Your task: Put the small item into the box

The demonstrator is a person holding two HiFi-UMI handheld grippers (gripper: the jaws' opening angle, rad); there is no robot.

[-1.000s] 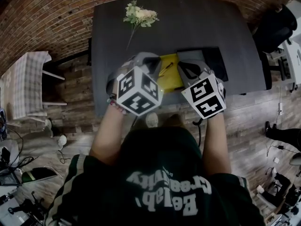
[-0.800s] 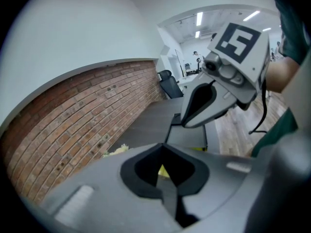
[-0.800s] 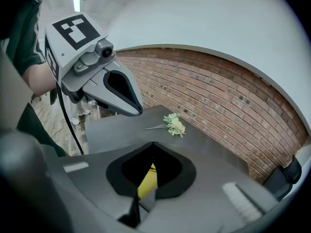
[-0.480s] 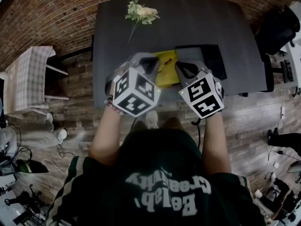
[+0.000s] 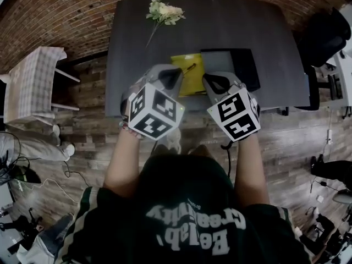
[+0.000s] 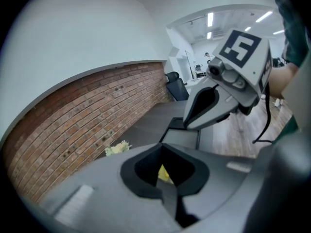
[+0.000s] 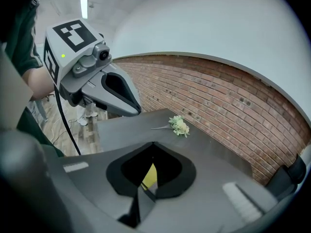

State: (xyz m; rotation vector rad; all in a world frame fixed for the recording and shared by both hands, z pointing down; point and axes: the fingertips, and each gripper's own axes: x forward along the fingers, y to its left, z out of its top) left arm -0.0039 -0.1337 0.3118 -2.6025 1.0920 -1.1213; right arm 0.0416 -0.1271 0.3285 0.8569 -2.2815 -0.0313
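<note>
A dark table carries a flat yellow pad with a small dark item lying on it. Just right of the pad sits a shallow dark box. My left gripper hovers over the pad's near left corner, jaws shut and empty. My right gripper hangs beside it at the box's near left corner, also shut and empty. In the left gripper view the shut jaws frame a sliver of the yellow pad. The right gripper view shows the same through its own shut jaws.
A sprig of pale flowers lies at the table's far side. A chair with a checked cloth stands left, a black office chair right. A brick wall runs behind the table. Someone's legs show at the far left on the wooden floor.
Both grippers have stayed shut and side by side, drifting slightly toward the table's near edge. The head view has shifted a little, and a person's legs have come in at the left.
</note>
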